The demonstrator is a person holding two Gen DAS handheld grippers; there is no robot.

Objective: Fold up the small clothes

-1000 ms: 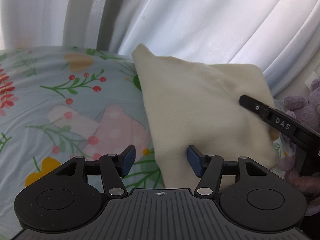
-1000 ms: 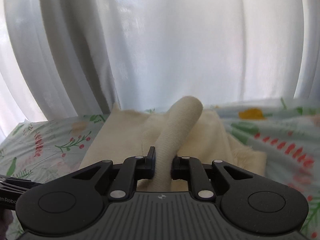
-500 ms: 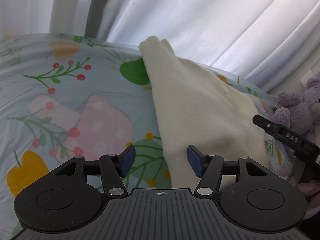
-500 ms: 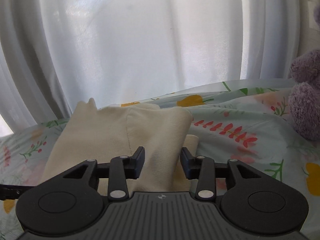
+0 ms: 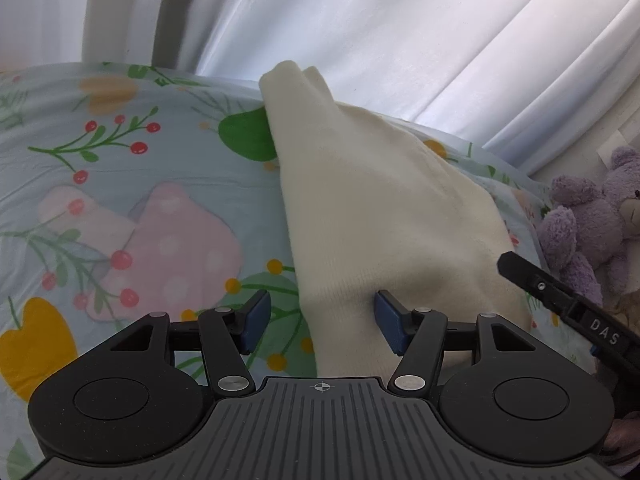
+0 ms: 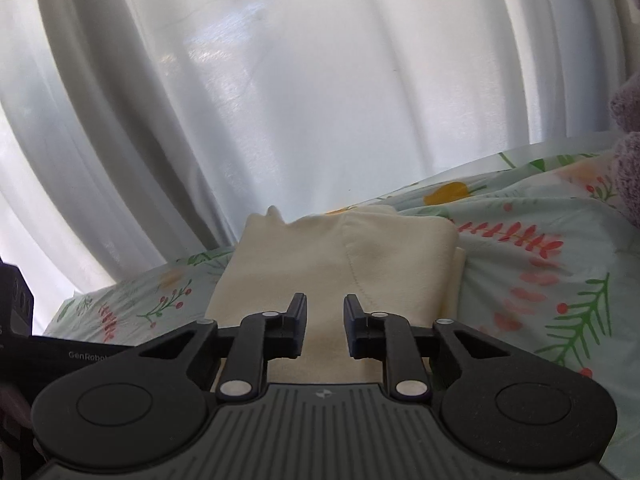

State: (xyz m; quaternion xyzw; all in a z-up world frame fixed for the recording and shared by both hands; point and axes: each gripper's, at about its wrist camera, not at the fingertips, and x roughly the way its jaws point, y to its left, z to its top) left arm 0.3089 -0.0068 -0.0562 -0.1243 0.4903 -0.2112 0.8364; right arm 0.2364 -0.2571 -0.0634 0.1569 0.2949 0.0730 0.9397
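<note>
- Left gripper [image 5: 320, 320]: jaws spread, empty; the cream garment [image 5: 384, 216] lies folded on the floral sheet [image 5: 120, 184], its left edge between the pads, the rest running to 12 o'clock.
- Right gripper [image 6: 325, 326]: jaws have just been closing, a narrow gap left, nothing pinched; the garment lies just beyond, at 12 o'clock.
- Step: a fold looks laid down; next probably calls for regripping an edge to fold again.

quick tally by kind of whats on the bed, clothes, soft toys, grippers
cream garment: 1
purple soft toys: 2, the second only partly in view
grippers: 2, left gripper, right gripper
total: 5
</note>
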